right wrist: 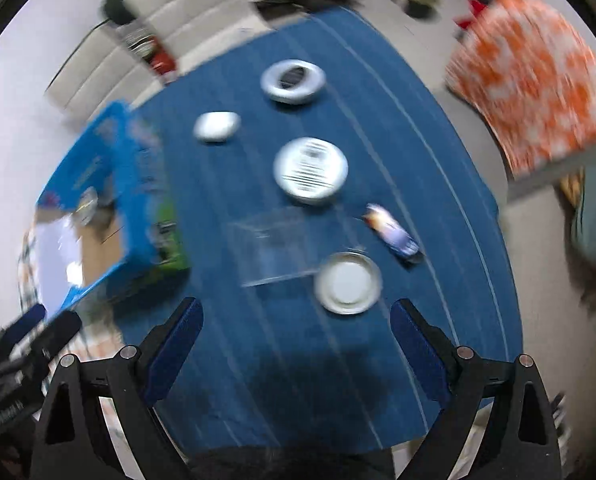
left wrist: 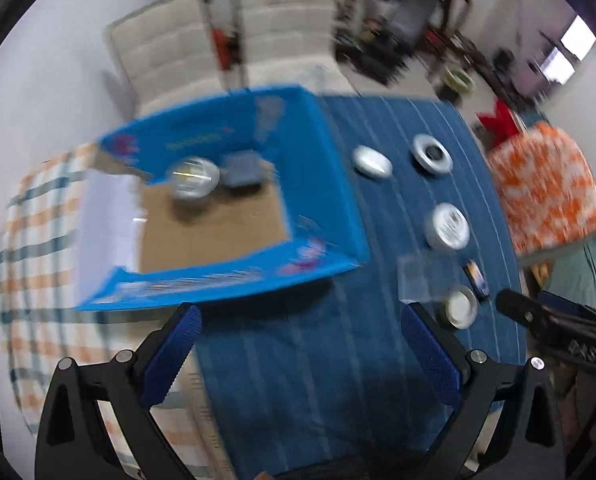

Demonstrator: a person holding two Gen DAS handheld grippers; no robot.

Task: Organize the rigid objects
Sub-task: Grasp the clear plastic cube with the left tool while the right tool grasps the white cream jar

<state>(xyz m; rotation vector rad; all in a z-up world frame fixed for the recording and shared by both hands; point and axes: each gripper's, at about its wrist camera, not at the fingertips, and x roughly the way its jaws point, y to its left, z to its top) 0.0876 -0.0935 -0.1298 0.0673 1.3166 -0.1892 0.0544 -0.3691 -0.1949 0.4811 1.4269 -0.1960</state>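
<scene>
An open blue cardboard box point(left wrist: 325, 184) stands on the left of a blue striped cloth point(left wrist: 298, 360); inside lie a round silver tin point(left wrist: 196, 178) and a grey-blue block point(left wrist: 244, 170). On the cloth to its right lie a silver oval point(left wrist: 371, 161), a silver ring with a dark centre point(left wrist: 432, 157), a labelled round tin point(left wrist: 449, 226), a clear plastic box point(left wrist: 421, 278), a small tube point(left wrist: 477, 279) and a round lid point(left wrist: 461, 306). My left gripper point(left wrist: 301, 360) is open and empty above the cloth. My right gripper point(right wrist: 298, 356) is open and empty, just short of the lid point(right wrist: 347, 282) and clear box point(right wrist: 276, 246).
A plaid orange and teal cloth point(left wrist: 38, 260) lies left of the box. An orange and white cushion point(left wrist: 545, 188) sits at the right. Two cream chairs point(left wrist: 218, 48) stand behind the table. The blue box also shows in the right wrist view point(right wrist: 138, 160).
</scene>
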